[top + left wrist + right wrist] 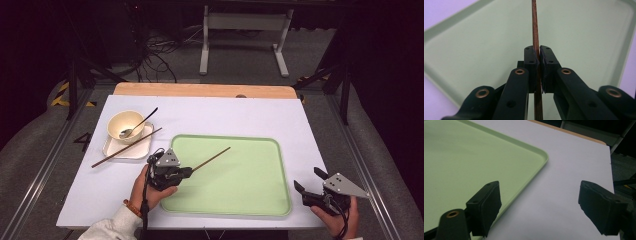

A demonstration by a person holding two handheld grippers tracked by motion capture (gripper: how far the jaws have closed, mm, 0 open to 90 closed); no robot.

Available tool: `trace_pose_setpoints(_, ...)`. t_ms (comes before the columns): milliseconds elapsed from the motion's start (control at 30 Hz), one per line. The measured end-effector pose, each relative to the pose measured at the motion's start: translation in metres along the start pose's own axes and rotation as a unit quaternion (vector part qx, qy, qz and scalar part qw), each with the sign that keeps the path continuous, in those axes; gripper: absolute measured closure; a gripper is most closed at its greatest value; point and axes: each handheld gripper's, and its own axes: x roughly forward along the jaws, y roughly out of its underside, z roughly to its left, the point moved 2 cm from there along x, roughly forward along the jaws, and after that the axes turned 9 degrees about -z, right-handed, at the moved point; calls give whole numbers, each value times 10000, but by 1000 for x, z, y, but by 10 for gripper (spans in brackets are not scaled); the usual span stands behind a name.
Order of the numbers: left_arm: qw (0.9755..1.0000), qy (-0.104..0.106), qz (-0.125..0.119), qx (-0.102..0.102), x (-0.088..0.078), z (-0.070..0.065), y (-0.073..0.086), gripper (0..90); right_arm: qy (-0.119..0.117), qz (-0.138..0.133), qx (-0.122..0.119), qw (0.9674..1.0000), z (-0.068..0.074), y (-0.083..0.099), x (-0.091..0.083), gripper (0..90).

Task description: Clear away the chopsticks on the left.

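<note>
My left gripper (189, 171) is shut on a brown wooden chopstick (212, 158) and holds it over the left part of the green tray (270, 145). In the left gripper view the chopstick (535, 37) runs straight up between the two pads (531, 60), with the tray's floor (486, 50) beneath it. A second chopstick (125, 148) lies slanted across the small white plate (142, 150). My right gripper (309, 181) is open at the table's front right corner, nothing between its fingers (486, 202), beside the tray's corner (544, 157).
A cream bowl (117, 123) with a spoon (137, 126) in it sits on the white plate at the left. The white table top (225, 115) has a wooden strip (200, 90) at its far edge. A white stand (245, 30) and cables lie on the floor beyond.
</note>
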Motion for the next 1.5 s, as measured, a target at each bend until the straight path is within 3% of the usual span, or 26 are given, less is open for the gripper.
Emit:
trace_pose_setpoints(300,9998,100,105,-122,10,-9,4,851,-5,-13,-12,10000,0,0,-1,186)
trace_pose_setpoints(833,9992,48,388,-111,24,-18,13,850,-12,1,-13,10000,0,0,-1,186)
trace_pose_setpoints(1200,9992,70,378,-108,23,-14,15,816,-38,23,-21,10000,0,0,0,185)
trace_pose_setpoints(1500,9996,-84,245,83,10,-4,12,813,-37,26,-21,10000,0,1,0,186)
